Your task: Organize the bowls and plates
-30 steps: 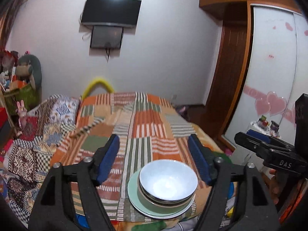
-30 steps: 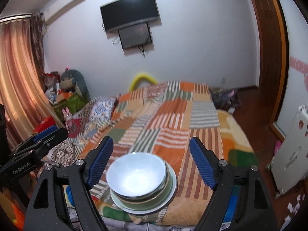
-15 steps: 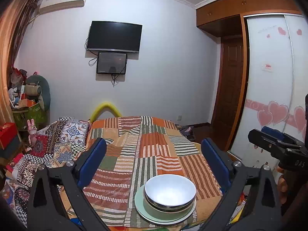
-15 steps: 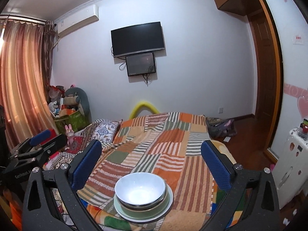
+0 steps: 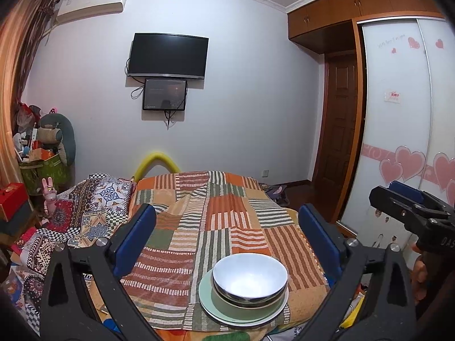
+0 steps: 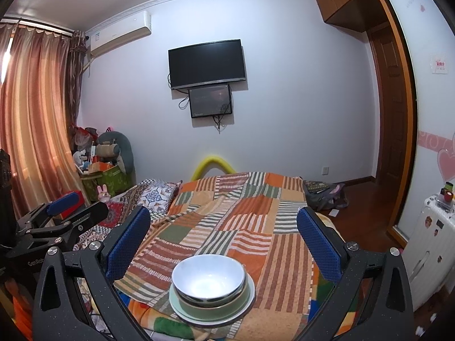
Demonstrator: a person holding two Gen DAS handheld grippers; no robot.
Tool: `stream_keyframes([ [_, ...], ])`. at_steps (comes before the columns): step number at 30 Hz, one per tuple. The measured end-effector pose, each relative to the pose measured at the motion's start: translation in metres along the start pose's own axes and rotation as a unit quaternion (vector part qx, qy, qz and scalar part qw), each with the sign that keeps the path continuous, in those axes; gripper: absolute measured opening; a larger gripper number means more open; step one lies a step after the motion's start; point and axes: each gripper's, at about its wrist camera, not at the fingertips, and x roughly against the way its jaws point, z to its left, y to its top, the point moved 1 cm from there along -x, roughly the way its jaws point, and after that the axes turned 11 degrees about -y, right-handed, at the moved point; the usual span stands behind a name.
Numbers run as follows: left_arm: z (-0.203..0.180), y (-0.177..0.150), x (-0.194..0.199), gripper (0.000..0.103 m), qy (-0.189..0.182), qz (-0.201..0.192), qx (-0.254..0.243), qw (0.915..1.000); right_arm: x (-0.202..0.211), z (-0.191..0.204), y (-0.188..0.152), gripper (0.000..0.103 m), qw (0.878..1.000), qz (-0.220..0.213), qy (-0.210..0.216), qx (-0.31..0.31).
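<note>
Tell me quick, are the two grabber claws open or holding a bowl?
Left gripper: open, holding nothing.
Right gripper: open, holding nothing.
The white bowl sits stacked on the plate, untouched.

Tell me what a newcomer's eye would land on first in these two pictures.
First, the stack of dishes at the near edge of the bed: a white bowl nested in a green bowl on a pale green plate. Next, the bright striped patchwork blanket under them. Then the blue-padded fingers framing each view, wide apart with nothing between them, and the black television on the far wall.
</note>
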Motion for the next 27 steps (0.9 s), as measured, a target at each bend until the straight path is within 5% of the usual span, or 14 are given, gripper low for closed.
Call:
stream_keyframes([
  [27, 0.0003, -0.0039, -0.0031, 0.102, -0.002, 0.002, -0.003, 1.0, 0.0048, -0.0024, -0.0006, 0.103, 1.0, -0.003, -0.002, -0.001],
])
